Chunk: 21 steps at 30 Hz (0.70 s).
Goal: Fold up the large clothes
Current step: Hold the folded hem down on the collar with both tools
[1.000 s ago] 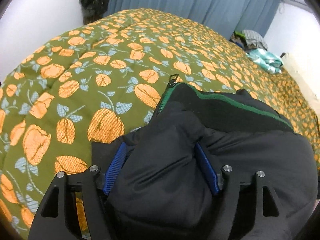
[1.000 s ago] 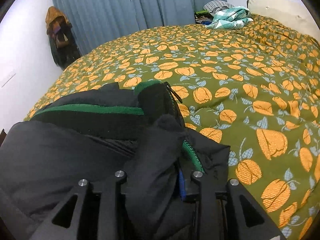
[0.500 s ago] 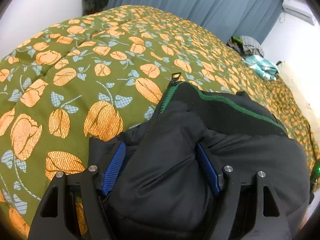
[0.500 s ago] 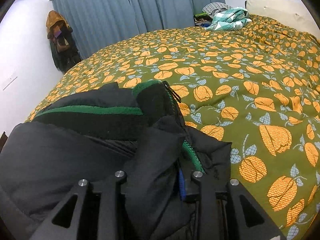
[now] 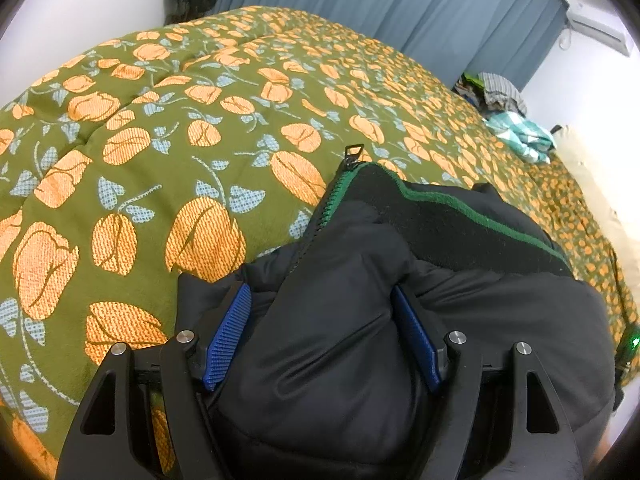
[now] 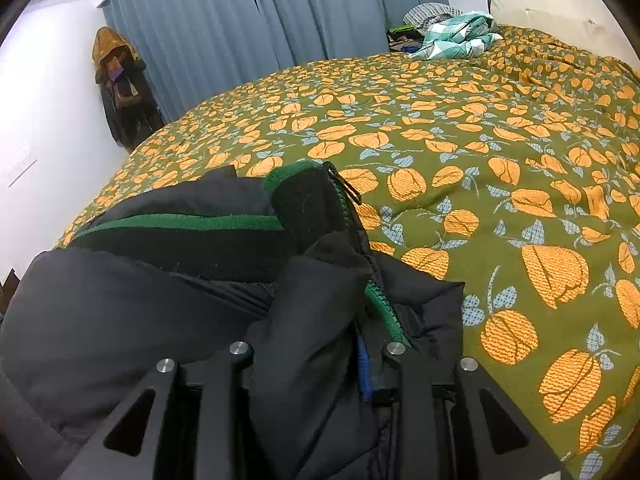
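A black padded jacket (image 5: 460, 280) with a green-trimmed collar and green zipper lies on the bed; it also shows in the right wrist view (image 6: 160, 280). My left gripper (image 5: 320, 332) is shut on a thick bunch of the jacket's fabric near the zipper, its blue pads (image 5: 226, 336) pressed against both sides. My right gripper (image 6: 312, 360) is shut on a fold of the jacket by the green zipper edge (image 6: 384, 308); only a sliver of its blue pad shows. The jacket is bunched between both grippers.
The bed is covered by an olive quilt with orange flowers (image 6: 480, 152). Crumpled clothes and a teal checked cloth (image 6: 452, 34) lie at the far end by the blue curtains (image 6: 280, 20). Coats (image 6: 120, 88) hang on the left wall. A pale pillow (image 6: 552, 12) lies at far right.
Both grippers keep their hold on the jacket. The left view has tilted and moved slightly forward over the bed; the right view has risen a little.
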### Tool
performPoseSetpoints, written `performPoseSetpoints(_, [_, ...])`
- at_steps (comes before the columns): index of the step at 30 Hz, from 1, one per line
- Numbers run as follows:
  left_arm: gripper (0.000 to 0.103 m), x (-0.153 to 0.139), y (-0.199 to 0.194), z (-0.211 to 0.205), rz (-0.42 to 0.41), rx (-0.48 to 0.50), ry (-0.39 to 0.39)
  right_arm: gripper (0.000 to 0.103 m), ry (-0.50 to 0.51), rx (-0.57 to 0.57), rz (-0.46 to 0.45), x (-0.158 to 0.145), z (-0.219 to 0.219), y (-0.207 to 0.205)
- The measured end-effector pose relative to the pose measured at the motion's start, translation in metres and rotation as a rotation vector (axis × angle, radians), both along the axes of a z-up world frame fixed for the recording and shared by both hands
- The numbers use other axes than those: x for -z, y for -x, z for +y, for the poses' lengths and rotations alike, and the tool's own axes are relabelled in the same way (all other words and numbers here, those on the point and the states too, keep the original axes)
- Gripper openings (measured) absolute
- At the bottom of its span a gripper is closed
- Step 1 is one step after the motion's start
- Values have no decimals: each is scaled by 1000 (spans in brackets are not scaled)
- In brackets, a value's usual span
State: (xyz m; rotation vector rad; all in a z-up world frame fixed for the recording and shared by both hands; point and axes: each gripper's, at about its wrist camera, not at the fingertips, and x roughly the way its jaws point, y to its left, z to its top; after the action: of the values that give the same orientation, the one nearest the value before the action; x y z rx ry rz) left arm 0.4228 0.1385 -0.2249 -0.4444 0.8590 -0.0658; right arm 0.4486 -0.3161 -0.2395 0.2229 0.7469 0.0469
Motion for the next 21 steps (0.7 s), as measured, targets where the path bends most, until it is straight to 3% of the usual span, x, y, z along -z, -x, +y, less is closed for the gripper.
performPoseSetpoints(14, [75,2,0,0,1,-1,7,30,-1,0,1,1,0,-1])
performPoseSetpoints(21, [80,-14,0,-1,80,4,-36,30,17,3,11,-2,0,-1])
